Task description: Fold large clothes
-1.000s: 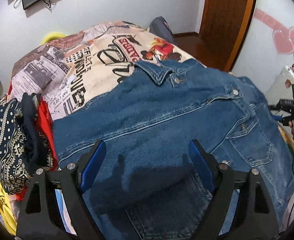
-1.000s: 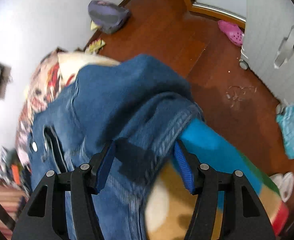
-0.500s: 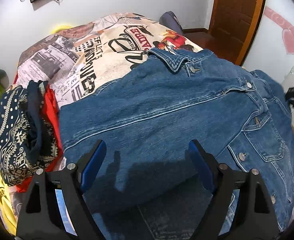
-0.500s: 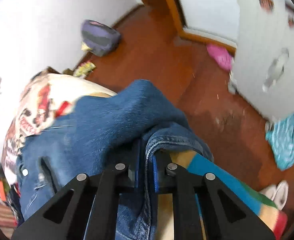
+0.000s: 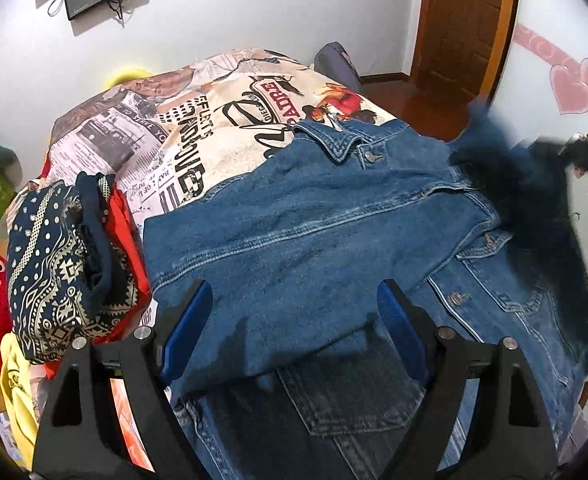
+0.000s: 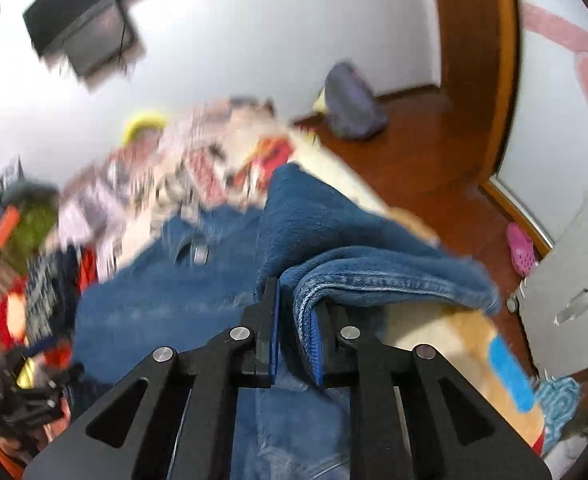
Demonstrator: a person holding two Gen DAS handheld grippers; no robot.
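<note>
Meanwhile, blue denim jacket [image 5: 334,240] lies spread, hem clamped in right claw [image 6: 296,320]; left claw [image 5: 294,320] apart.

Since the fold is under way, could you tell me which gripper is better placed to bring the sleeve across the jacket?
Right: the right gripper is shut on the sleeve; the left gripper hangs open above the jacket.

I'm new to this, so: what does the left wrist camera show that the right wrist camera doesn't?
Only the left wrist view shows the left gripper open above the denim jacket, and its collar. Only the right wrist view shows the right gripper shut on a jacket edge, and a pink shoe on the floor. Both show the printed bedspread.
</note>
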